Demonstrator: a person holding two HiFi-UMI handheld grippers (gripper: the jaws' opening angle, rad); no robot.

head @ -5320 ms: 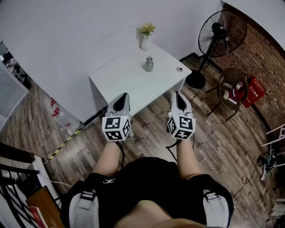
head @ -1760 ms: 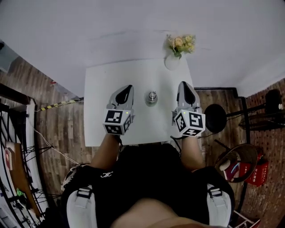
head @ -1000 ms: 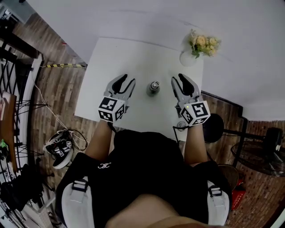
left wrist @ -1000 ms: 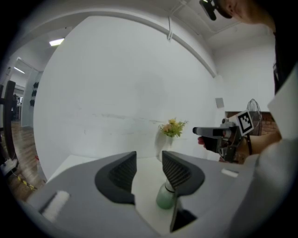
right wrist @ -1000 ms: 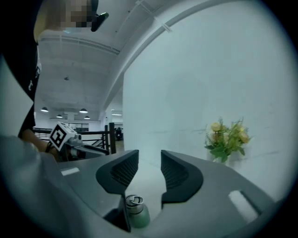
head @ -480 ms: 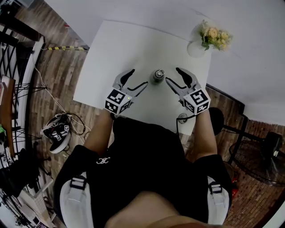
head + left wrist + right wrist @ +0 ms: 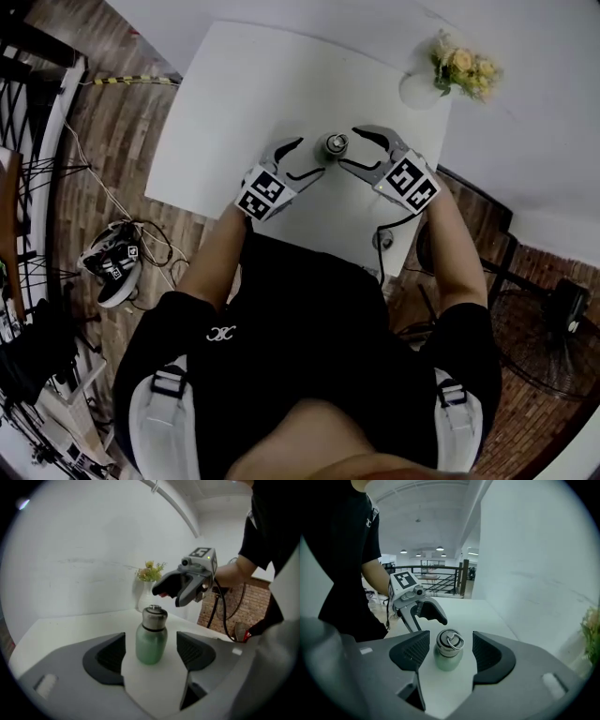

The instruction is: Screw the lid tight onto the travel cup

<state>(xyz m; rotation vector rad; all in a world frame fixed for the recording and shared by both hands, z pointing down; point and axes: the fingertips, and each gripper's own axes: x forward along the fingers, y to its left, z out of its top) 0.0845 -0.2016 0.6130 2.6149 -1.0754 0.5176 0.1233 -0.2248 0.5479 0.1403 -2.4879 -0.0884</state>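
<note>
At the left, low over the white rectangular table (image 7: 234,94): the grey two-jaw left gripper (image 7: 307,157). Jaws just opened, now spread wide, framing the cup's body on both sides with clear gaps. No pad touching, nothing held.

In the middle, upright on the table and flanked by both grippers: the small pale-green travel cup (image 7: 151,644). Already sitting on its neck, a brushed-metal lid (image 7: 154,617) with a ring handle on the crown. Cannot tell whether threaded home or only resting there.

To the right, the matching grey right gripper (image 7: 353,150), pointing down at the lid. Also just opened to a wide gap and empty, with pads either side of the lid and clear of it.

Further right, near the table's far corner and well apart from the cup: a round white vase of pale flowers (image 7: 424,86).

Possible trouble from here:
- Closing the left jaws off-centre on that smooth rounded body, and so squeezing the cup out sideways or tipping it.
- Gripping the body too lightly, and so spinning the whole cup along with the lid instead of tightening.
- Clamping the lid at a tilt, and so cross-threading it or levering the cup over.
- Catching a pad on the ring handle.
- Knocking jaw tips together, given how closely the two grippers crowd the cup.
</note>
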